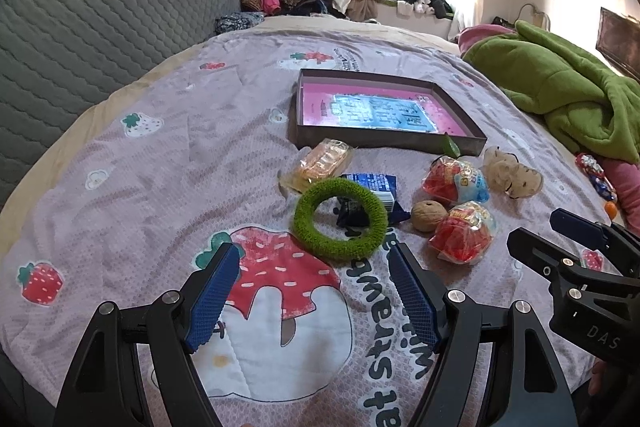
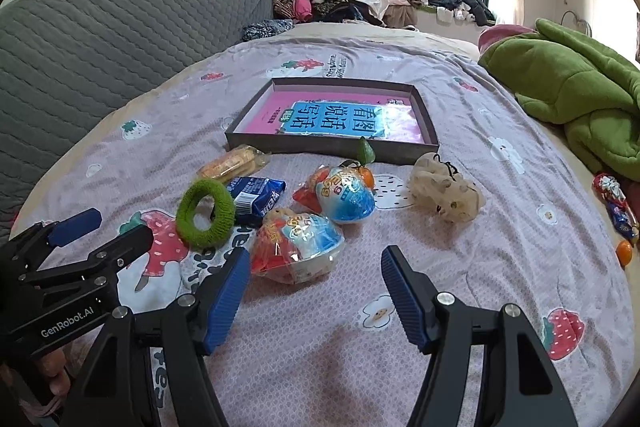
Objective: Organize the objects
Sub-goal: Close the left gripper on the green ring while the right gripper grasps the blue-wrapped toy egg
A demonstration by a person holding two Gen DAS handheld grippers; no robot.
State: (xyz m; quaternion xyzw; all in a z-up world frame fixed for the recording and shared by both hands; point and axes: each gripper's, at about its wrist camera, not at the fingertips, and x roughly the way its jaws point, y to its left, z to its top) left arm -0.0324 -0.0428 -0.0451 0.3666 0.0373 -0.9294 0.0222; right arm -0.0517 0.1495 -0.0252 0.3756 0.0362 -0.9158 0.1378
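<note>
A shallow grey box point(image 1: 460, 141) point(image 2: 320, 147) with a pink and blue book inside lies on the bed. In front of it lie a green fuzzy ring point(image 1: 340, 219) point(image 2: 206, 213), a blue snack packet point(image 1: 374, 187) point(image 2: 256, 197), a wrapped biscuit point(image 1: 324, 161) point(image 2: 232, 163), a walnut point(image 1: 429, 215), two red and blue toy eggs point(image 1: 456, 181) point(image 2: 346, 193) point(image 1: 464, 233) point(image 2: 298, 245) and a beige scrunchie point(image 1: 510, 171) point(image 2: 446, 193). My left gripper point(image 1: 314, 259) is open just short of the ring. My right gripper point(image 2: 316, 263) is open just short of the near egg.
The bed has a pink strawberry-print sheet point(image 1: 160, 155) point(image 2: 500, 247). A grey quilted headboard point(image 1: 80, 39) stands at the left. A green blanket point(image 1: 568, 95) point(image 2: 580, 95) is heaped at the right, with a candy wrapper point(image 2: 614, 205) and a small orange point(image 2: 624, 251) near the bed's edge.
</note>
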